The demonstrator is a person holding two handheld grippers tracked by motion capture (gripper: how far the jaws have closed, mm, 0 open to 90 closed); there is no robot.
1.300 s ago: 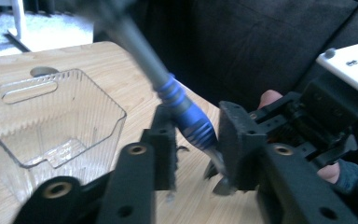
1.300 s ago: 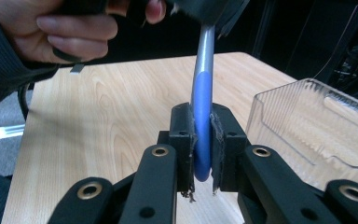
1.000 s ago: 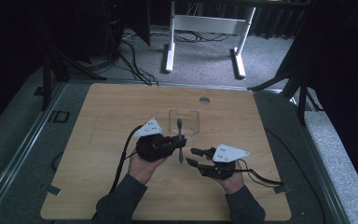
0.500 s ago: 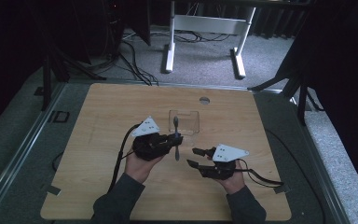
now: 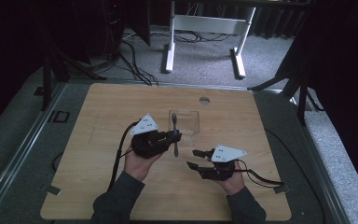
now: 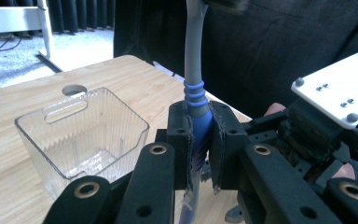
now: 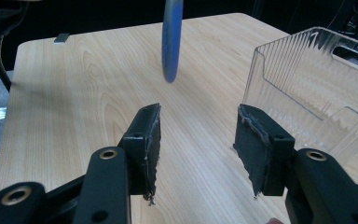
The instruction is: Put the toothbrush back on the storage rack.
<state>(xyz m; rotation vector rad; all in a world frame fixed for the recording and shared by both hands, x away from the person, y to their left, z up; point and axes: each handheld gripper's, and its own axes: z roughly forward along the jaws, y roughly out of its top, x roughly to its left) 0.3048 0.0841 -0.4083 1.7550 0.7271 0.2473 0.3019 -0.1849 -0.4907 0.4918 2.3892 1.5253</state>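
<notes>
One toothbrush (image 6: 196, 100) in left tool (image 6: 200, 140)

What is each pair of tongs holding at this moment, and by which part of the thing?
The left tongs clamp a toothbrush on the blue grip section of its handle. The right tongs are open and hold nothing.

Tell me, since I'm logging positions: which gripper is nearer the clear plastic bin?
Left. The left gripper, clamping a toothbrush, sits at the clear plastic bin's near edge; the right gripper hangs open, nearer the person.
</notes>
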